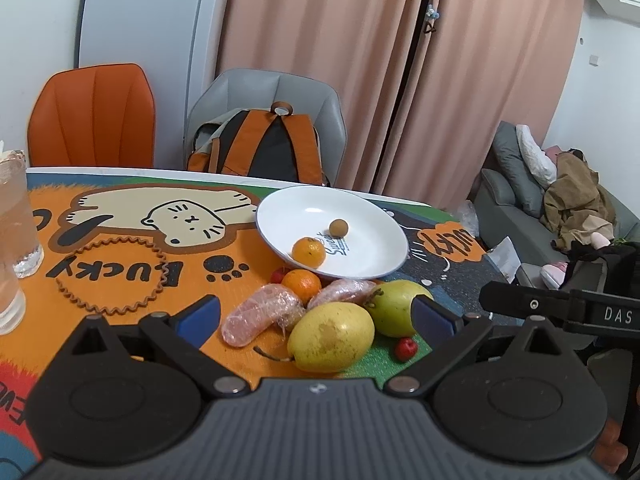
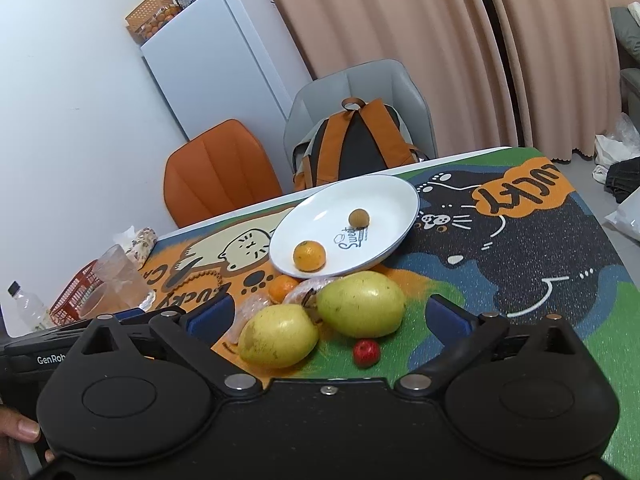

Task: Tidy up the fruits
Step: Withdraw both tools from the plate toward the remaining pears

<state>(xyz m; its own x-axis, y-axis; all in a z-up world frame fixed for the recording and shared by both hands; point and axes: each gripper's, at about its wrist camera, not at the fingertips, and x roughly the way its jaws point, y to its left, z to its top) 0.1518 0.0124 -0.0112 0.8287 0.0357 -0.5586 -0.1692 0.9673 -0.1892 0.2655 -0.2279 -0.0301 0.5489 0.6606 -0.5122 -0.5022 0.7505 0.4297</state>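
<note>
A white plate (image 1: 372, 264) (image 2: 396, 196) holds a tangerine (image 1: 308, 252) (image 2: 309, 255) and a small brown longan (image 1: 338, 227) (image 2: 359, 217). In front of it lie two yellow-green pears (image 1: 331, 337) (image 2: 361, 304), a second tangerine (image 1: 301, 283) (image 2: 281, 288), two plastic-wrapped pink pieces (image 1: 260, 314) and small red fruits (image 1: 406, 347) (image 2: 366, 353). My left gripper (image 1: 316, 320) is open and empty, with the fruit pile between its blue pads. My right gripper (image 2: 328, 320) is open and empty, with the pears between its pads.
A cartoon mat (image 1: 120, 240) (image 2: 520, 248) covers the table. A glass (image 1: 12, 220) and a brown coaster ring (image 1: 110, 278) lie left. An orange chair (image 1: 94, 116), a grey chair with a backpack (image 1: 264, 144) stand behind. A red basket (image 2: 78, 298) and bottle (image 2: 26, 306) sit left.
</note>
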